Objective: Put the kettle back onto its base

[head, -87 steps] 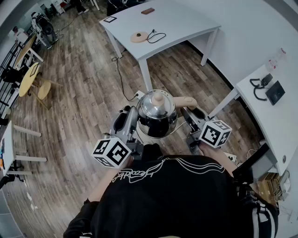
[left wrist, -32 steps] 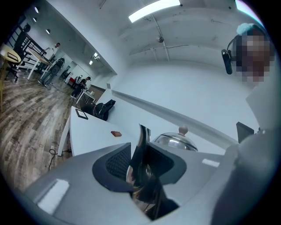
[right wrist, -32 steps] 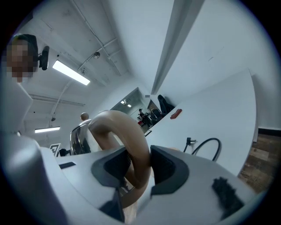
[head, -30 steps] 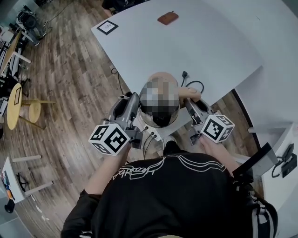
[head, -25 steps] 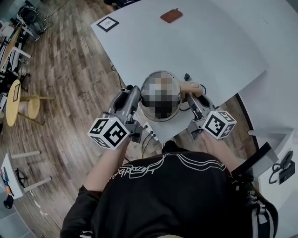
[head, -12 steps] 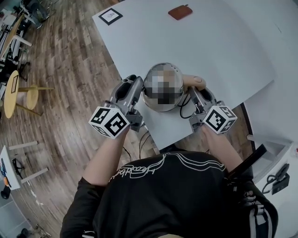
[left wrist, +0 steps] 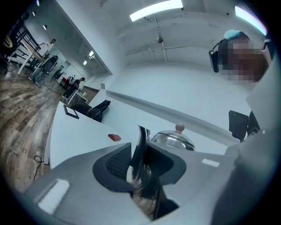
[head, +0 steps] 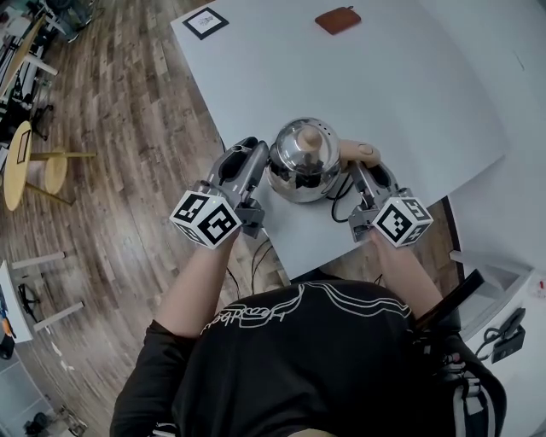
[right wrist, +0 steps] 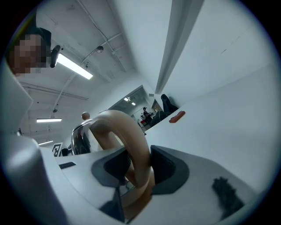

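A chrome kettle with a wooden lid knob hangs low over the near corner of the white table. My left gripper is shut on its shiny spout from the left. My right gripper is shut on the tan loop handle from the right. The base is hidden under the kettle; only its black cable shows beside it. I cannot tell whether the kettle rests on the base. The lid and knob show behind the left jaws.
A red-brown wallet and a framed marker card lie at the table's far side. The table's front edge runs just under my hands, with wood floor to the left. Another white table stands at the right.
Both grippers carried the kettle from in front of the table edge forward over the table and lower, down beside the black cable. The grips on spout and handle look unchanged.
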{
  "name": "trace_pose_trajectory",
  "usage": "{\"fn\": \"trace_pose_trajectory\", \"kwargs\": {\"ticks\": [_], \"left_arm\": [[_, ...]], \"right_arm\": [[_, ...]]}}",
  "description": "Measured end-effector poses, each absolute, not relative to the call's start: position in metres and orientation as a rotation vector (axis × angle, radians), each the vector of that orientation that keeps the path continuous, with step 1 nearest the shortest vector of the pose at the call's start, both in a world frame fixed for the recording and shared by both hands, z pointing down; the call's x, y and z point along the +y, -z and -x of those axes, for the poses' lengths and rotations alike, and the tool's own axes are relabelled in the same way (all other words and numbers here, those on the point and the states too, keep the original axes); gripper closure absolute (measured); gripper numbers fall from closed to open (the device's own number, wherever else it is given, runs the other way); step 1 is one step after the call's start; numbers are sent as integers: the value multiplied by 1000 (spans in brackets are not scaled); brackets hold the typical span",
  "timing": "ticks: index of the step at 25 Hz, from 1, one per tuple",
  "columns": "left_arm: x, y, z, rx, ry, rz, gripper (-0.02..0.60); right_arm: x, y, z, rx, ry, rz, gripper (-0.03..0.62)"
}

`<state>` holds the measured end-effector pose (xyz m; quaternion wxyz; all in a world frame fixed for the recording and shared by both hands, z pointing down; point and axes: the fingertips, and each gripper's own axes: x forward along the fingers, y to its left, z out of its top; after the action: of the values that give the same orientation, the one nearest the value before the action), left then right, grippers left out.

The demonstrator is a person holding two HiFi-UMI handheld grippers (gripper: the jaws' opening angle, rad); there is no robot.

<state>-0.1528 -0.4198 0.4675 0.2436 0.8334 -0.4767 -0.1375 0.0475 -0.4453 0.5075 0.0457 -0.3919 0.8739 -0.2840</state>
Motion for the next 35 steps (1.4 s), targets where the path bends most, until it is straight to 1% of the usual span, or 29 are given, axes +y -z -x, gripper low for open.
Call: {"fn": "trace_pose_trajectory", "kwargs": {"ticks": [28, 30, 32, 35], "left_arm": [[-416, -484, 148, -1255, 384, -2296, 477], [-416, -486, 149, -1261, 389, -2281, 457], [-416, -486, 150, -1258, 403, -2259, 406], [-415, -486, 155, -1267, 418, -2229, 373]], "right_arm": [[-441, -526, -51, 2700, 797, 1241, 456], [-440, -527, -52, 2700, 805, 1232, 456], [-439, -528, -52, 2701, 818, 1217, 454], [-438, -527, -55, 2698, 820, 1212, 427]]}}
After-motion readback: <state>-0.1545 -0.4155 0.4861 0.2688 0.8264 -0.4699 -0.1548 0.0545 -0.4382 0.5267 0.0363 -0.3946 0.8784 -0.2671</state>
